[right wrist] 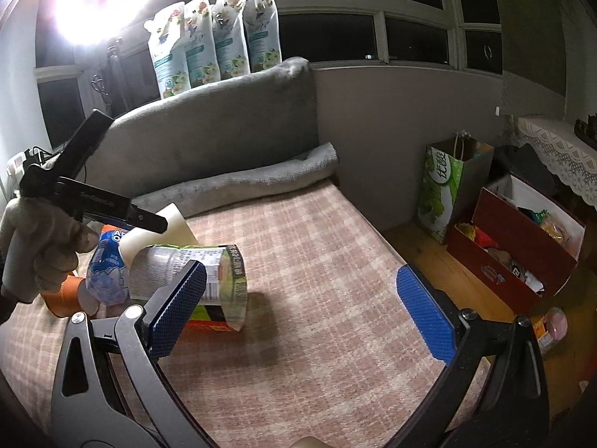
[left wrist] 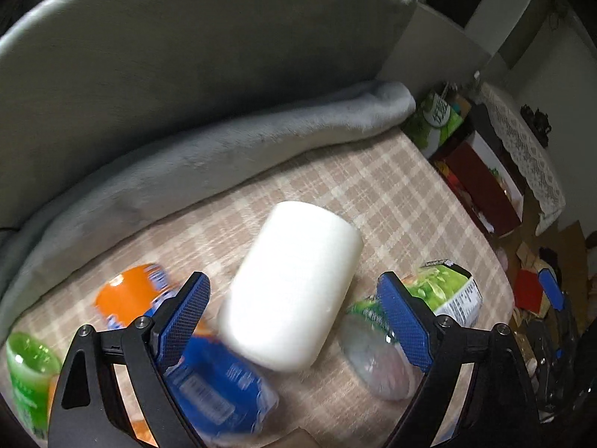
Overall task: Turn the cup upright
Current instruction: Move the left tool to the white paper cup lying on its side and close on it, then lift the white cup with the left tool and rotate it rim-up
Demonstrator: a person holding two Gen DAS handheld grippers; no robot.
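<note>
A white cup lies tilted on its side on the checked cloth, between the open jaws of my left gripper. The blue pads stand on either side of the cup without touching it. In the right wrist view the cup shows partly behind the left gripper's black finger, held by a gloved hand. My right gripper is open and empty over the bare cloth to the right of the cup.
A blue-labelled bottle, an orange bottle, a green bottle and a clear green-labelled bottle lie around the cup. A grey cushion roll lines the back. Boxes and a green bag stand on the floor at the right.
</note>
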